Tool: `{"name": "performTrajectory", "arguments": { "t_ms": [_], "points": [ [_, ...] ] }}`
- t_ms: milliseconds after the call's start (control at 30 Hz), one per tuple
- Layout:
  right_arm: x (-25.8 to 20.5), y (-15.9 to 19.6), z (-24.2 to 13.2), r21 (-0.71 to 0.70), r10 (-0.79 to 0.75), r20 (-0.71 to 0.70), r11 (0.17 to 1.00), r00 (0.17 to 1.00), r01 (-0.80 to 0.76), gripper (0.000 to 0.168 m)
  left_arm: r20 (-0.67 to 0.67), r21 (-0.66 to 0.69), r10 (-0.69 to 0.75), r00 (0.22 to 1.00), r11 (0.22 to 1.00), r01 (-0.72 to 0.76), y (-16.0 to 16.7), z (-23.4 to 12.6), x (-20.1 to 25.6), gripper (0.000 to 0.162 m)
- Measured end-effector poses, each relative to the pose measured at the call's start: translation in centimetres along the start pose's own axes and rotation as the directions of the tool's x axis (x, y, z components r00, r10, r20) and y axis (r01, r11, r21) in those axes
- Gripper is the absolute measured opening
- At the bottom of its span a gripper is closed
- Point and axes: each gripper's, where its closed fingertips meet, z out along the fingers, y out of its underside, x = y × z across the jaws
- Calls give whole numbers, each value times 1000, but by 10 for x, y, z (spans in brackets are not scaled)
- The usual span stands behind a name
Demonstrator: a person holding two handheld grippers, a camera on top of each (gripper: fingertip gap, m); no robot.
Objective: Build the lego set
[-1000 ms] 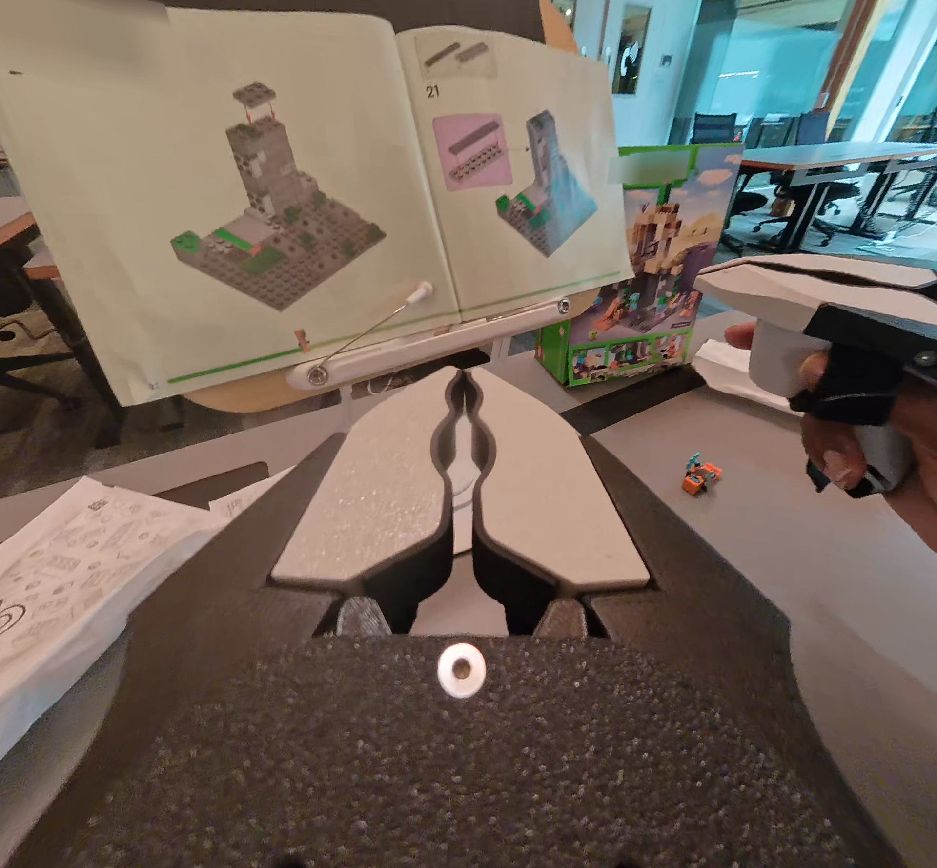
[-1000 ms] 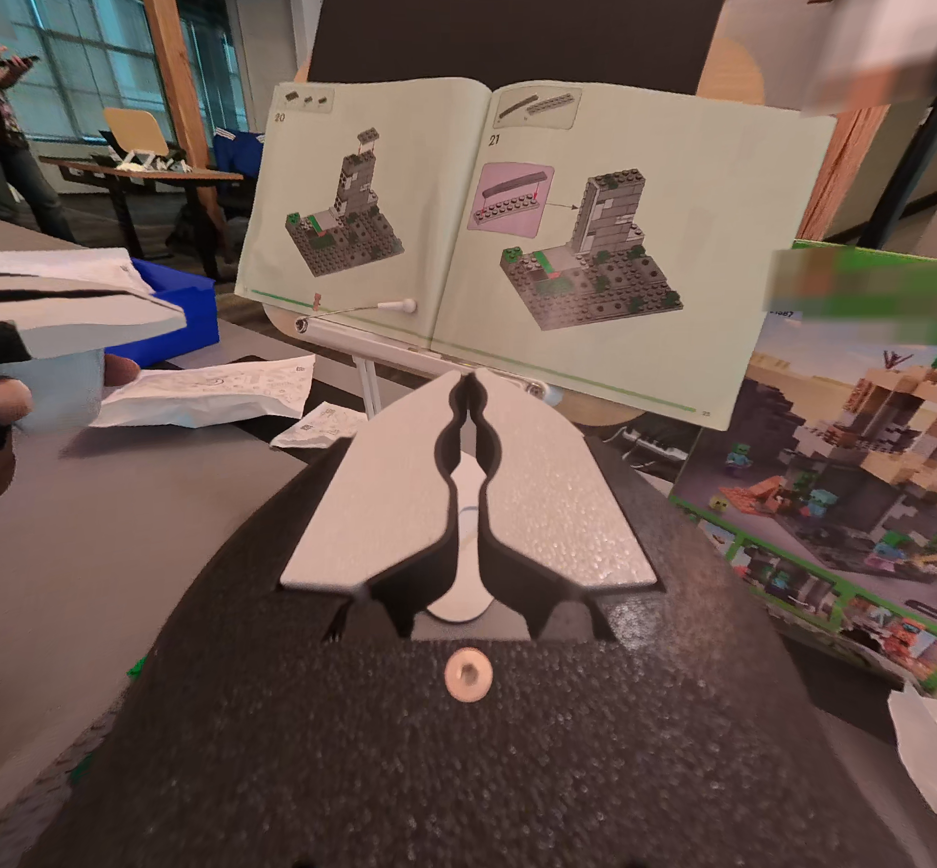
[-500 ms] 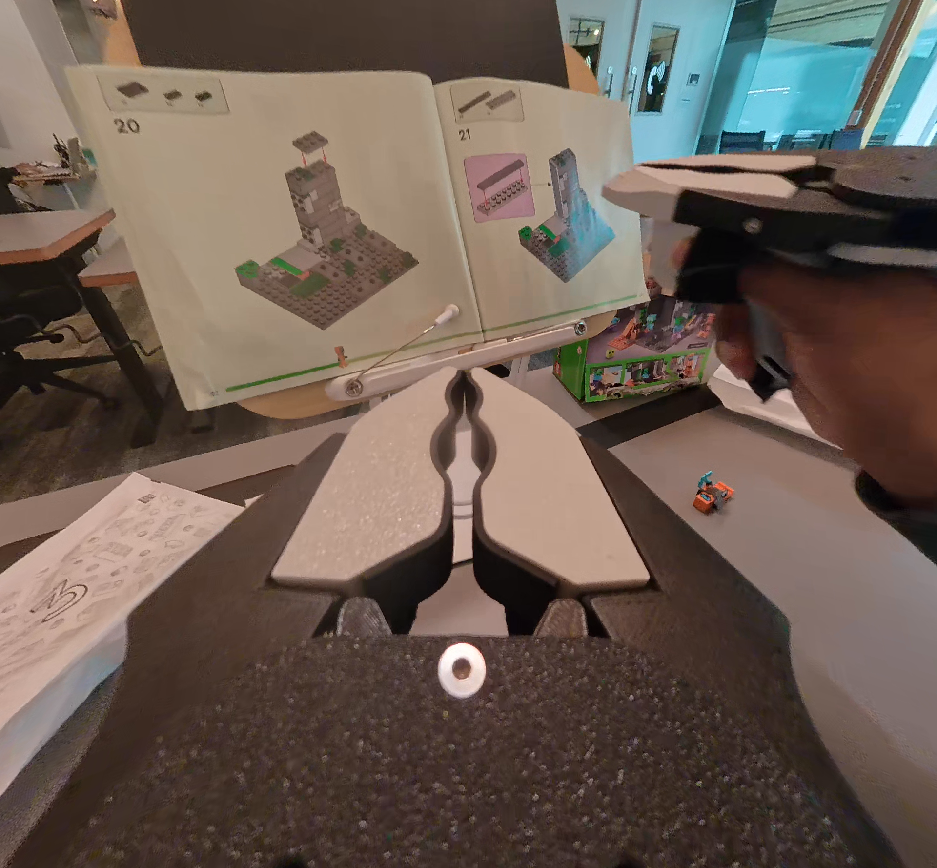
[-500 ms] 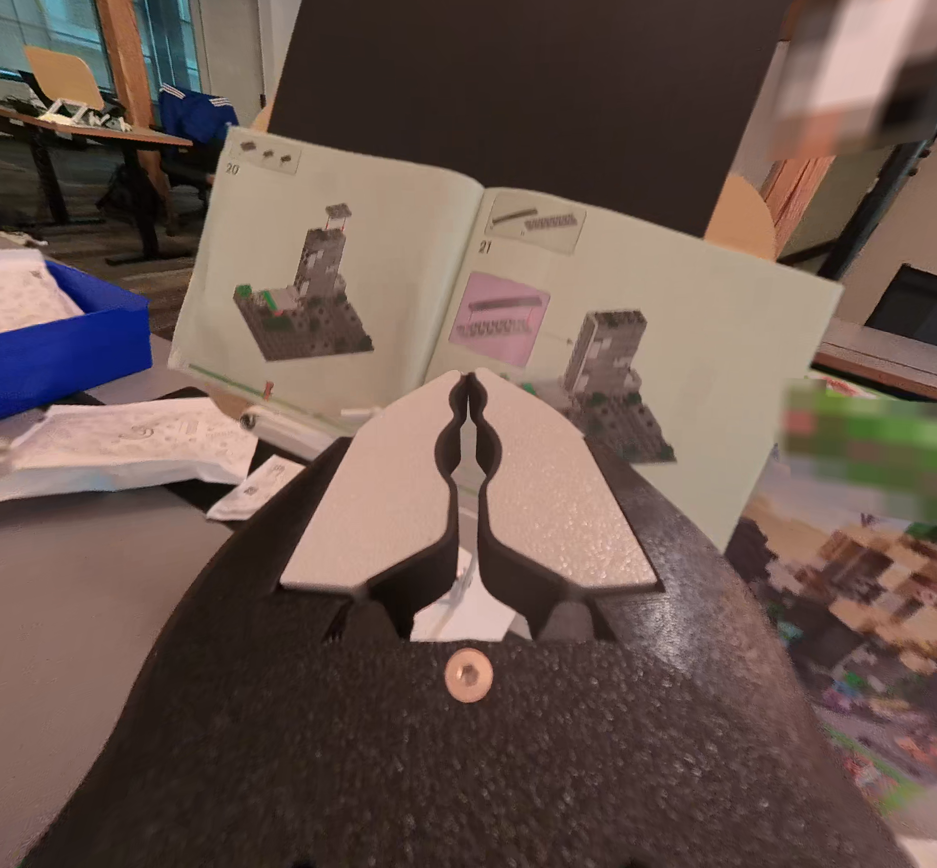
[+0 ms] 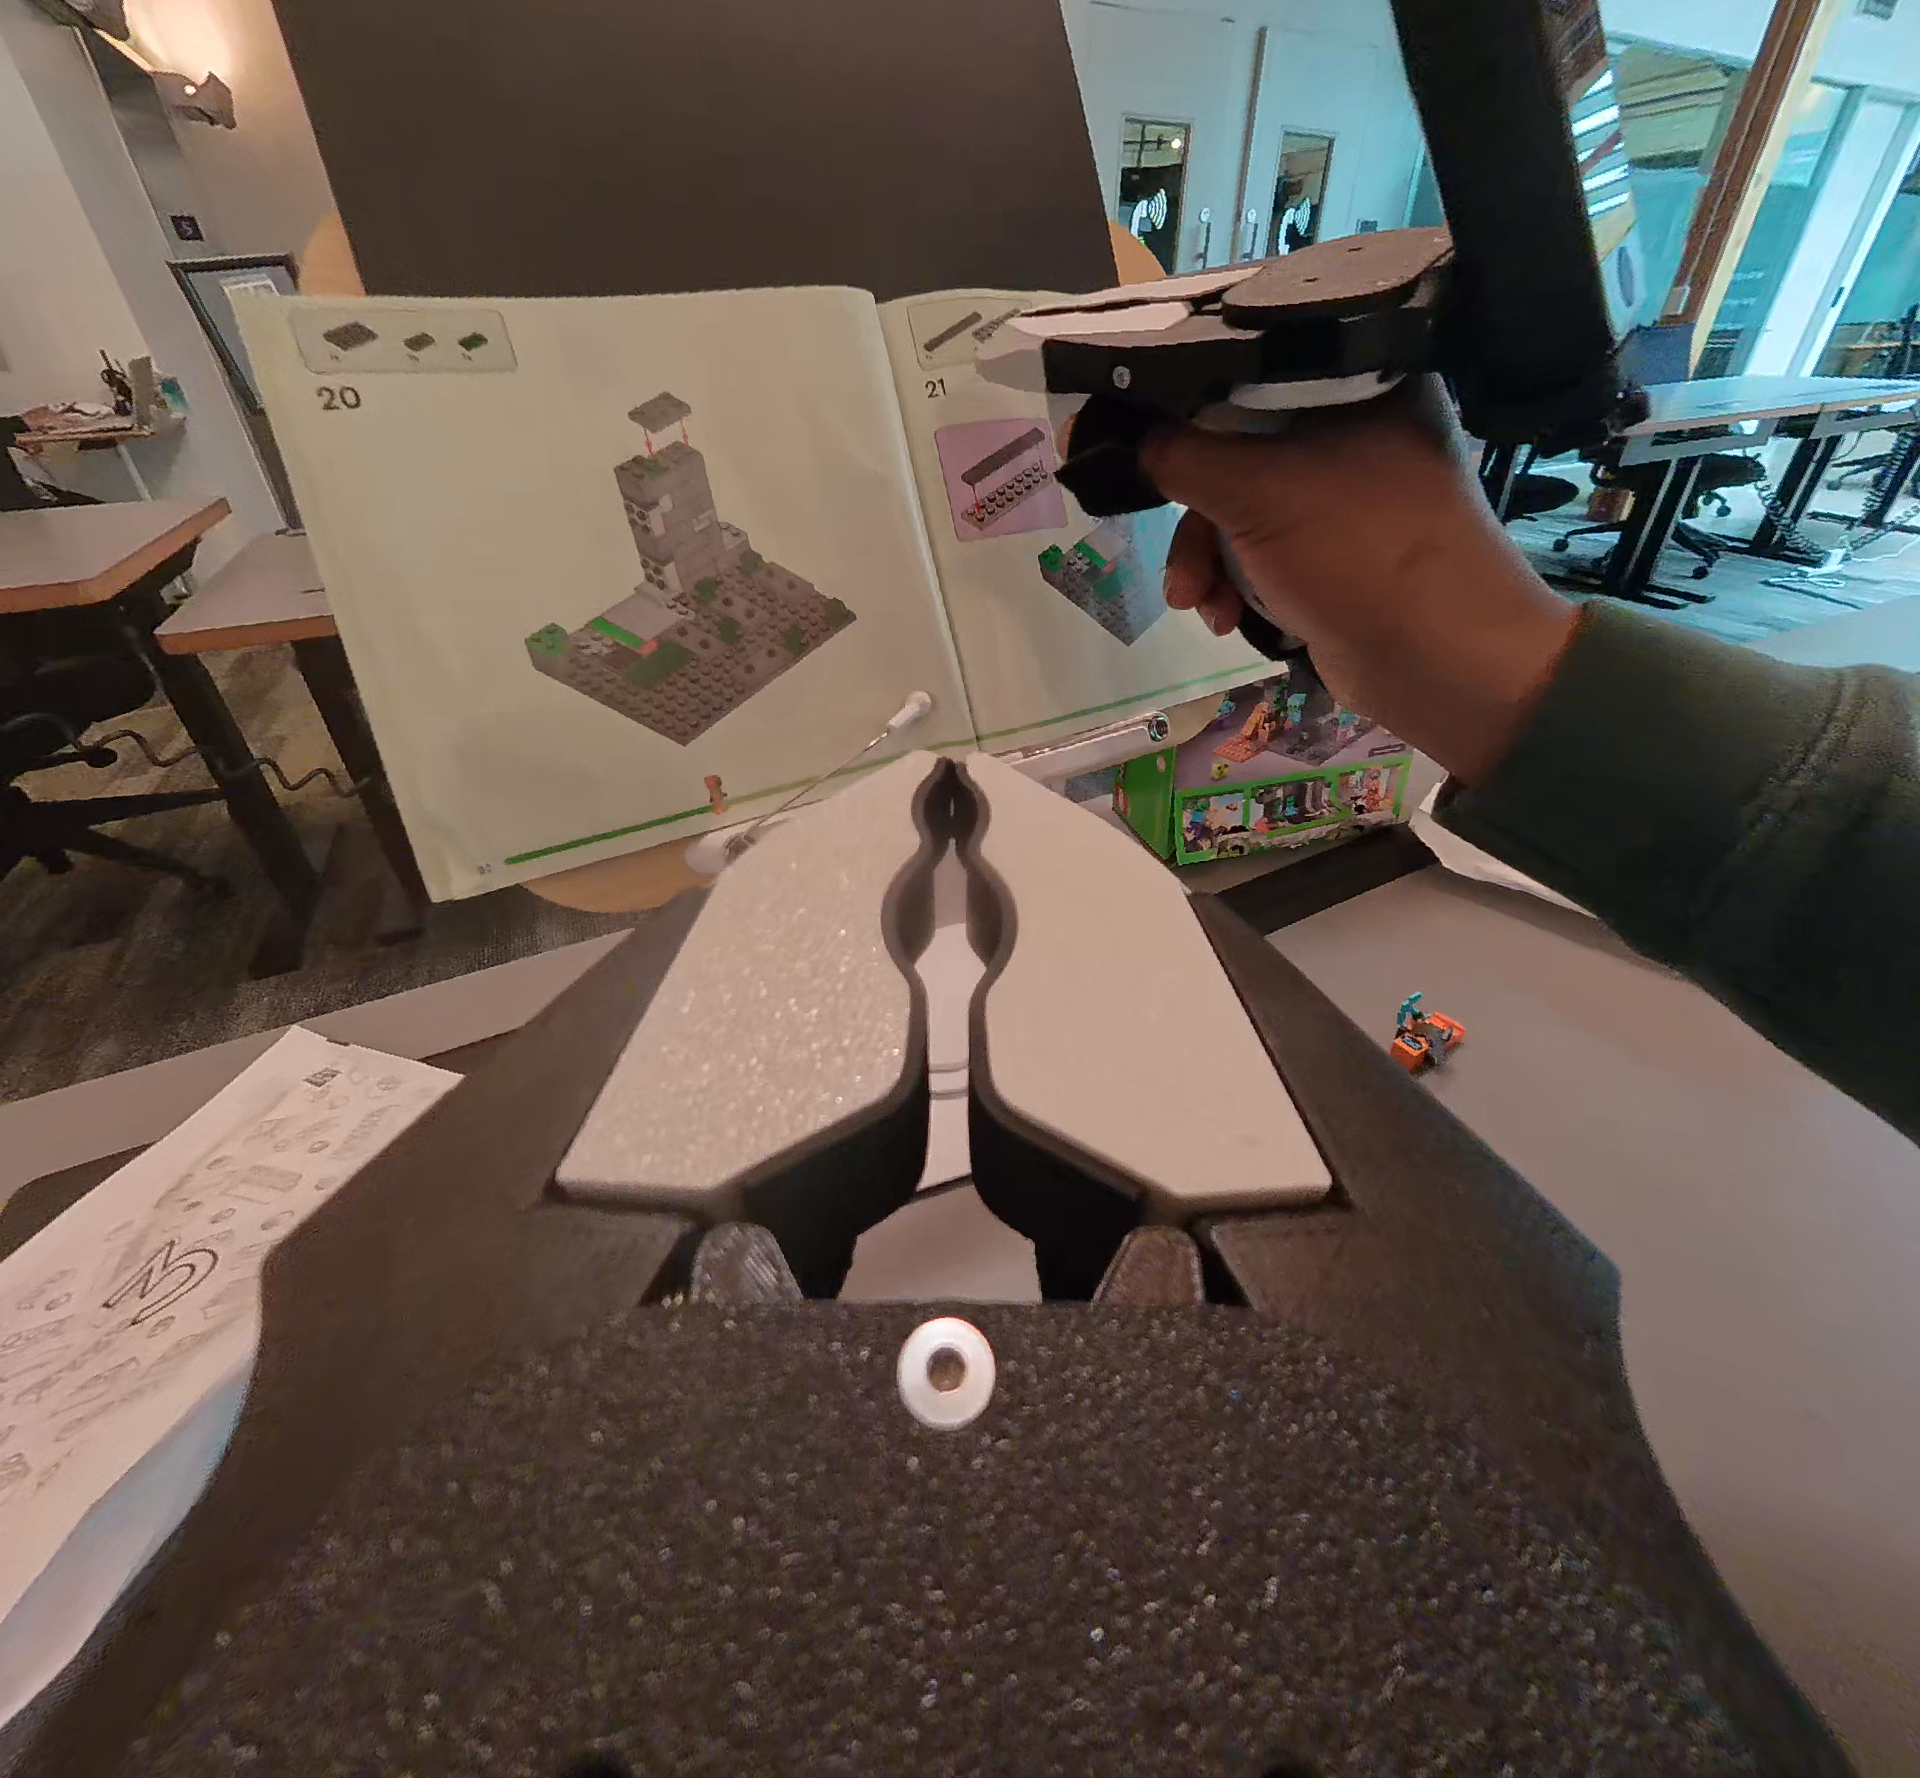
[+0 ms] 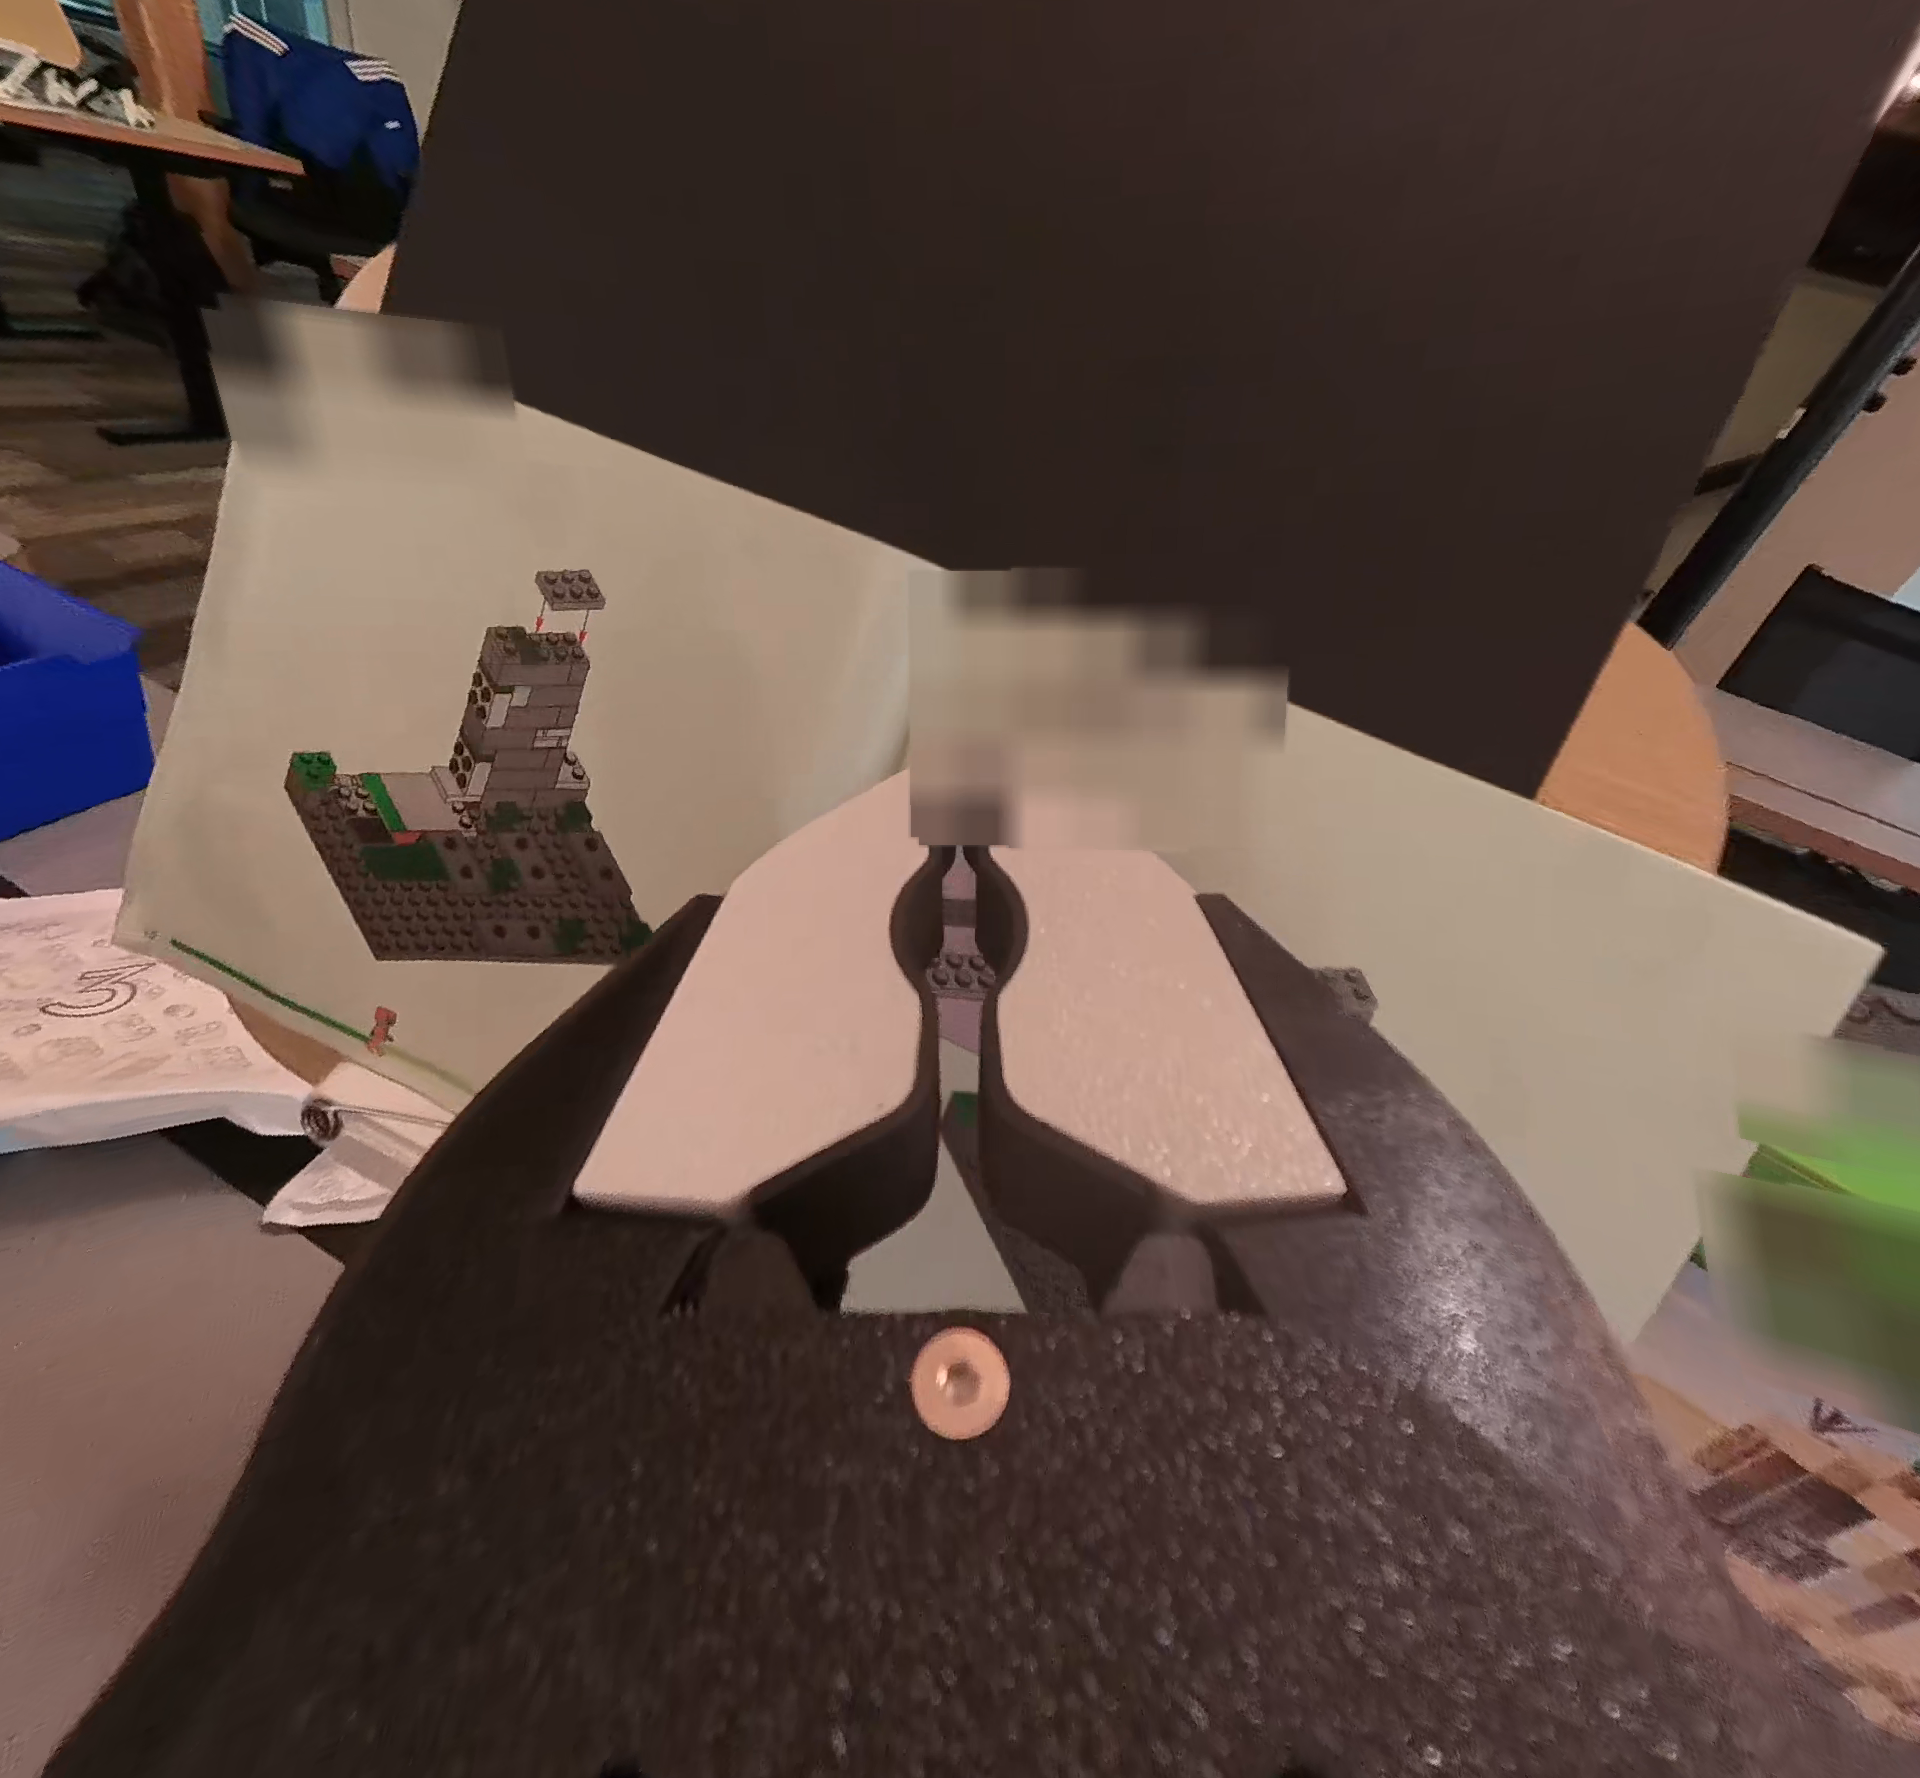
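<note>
1. Instruction booklet point(image 5: 644, 565) stands open on a stand at frame centre in the left wrist view, against a dark board point(image 5: 665, 66).
2. Left gripper point(image 5: 951, 778) is clenched on nothing, its tips just below the booklet's lower edge.
3. Right gripper point(image 6: 961, 861), also closed and empty, points at the booklet's right page; the hand point(image 5: 1351, 565) holding it fills the upper right.
4. Small orange lego figure point(image 5: 1429, 1042) lies at right on the grey table point(image 5: 1662, 1313), below the lego box point(image 5: 1288, 793).
</note>
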Motion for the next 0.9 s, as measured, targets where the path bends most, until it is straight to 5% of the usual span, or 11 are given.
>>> {"name": "performTrajectory", "arguments": {
  "t_ms": [900],
  "points": [
    [-2,4,19,-43,-28,-2,999,1000,28,1,-34,-36,5,999,999,-6,7,2,0,0]
  ]
}}
